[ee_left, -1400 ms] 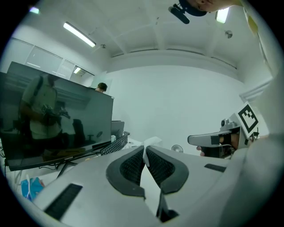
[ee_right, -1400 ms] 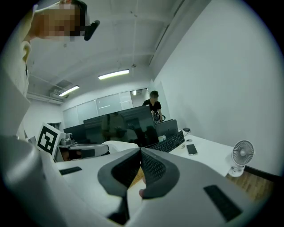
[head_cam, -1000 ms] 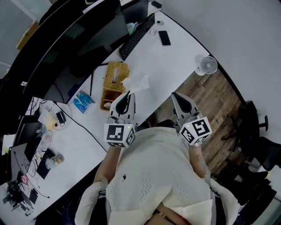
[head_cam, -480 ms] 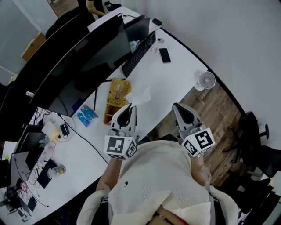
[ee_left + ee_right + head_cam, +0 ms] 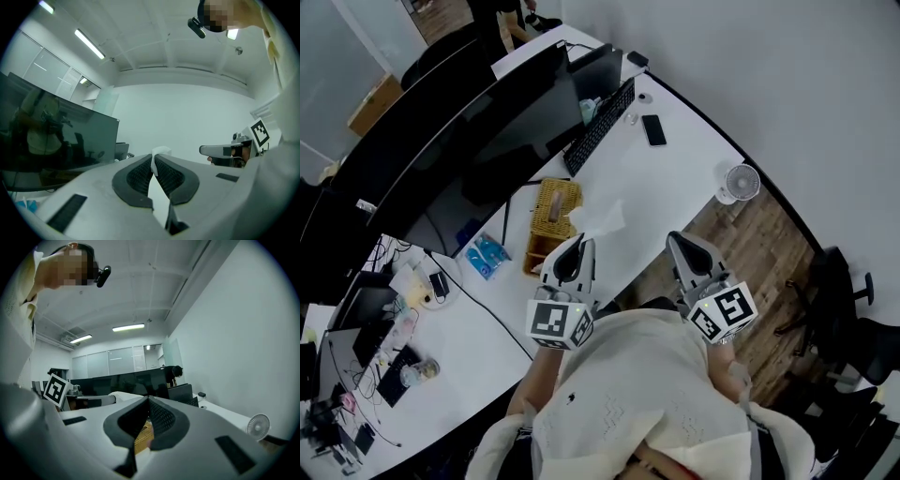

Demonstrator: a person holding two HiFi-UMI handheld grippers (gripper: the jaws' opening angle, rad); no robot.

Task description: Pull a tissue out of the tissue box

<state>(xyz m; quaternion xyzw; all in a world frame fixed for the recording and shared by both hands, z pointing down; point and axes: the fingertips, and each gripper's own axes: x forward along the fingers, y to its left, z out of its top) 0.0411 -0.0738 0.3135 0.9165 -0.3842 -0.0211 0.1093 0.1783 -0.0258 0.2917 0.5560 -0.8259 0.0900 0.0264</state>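
A woven yellow tissue box (image 5: 549, 212) stands on the white desk (image 5: 675, 178), in front of the monitors. My left gripper (image 5: 581, 243) is shut on a white tissue (image 5: 599, 220), which hangs in the air just right of the box and looks free of it. In the left gripper view the tissue (image 5: 159, 152) sticks up from between the closed jaws of the left gripper (image 5: 153, 161). My right gripper (image 5: 678, 241) hovers near the desk's front edge, right of the left one. In its own view the right gripper (image 5: 148, 401) is shut with nothing between its pads, and the box (image 5: 142, 437) shows below.
Dark monitors (image 5: 478, 141) line the back of the desk. A keyboard (image 5: 600, 125) and a phone (image 5: 653, 130) lie at the far end, a small fan (image 5: 742, 182) at the right edge. A blue packet (image 5: 486, 254) lies left of the box. An office chair (image 5: 844, 300) stands at right.
The head view has drifted, so the desk sits lower in the picture. The left gripper keeps its hold on the tissue, now a little closer to the person. The right gripper holds its place.
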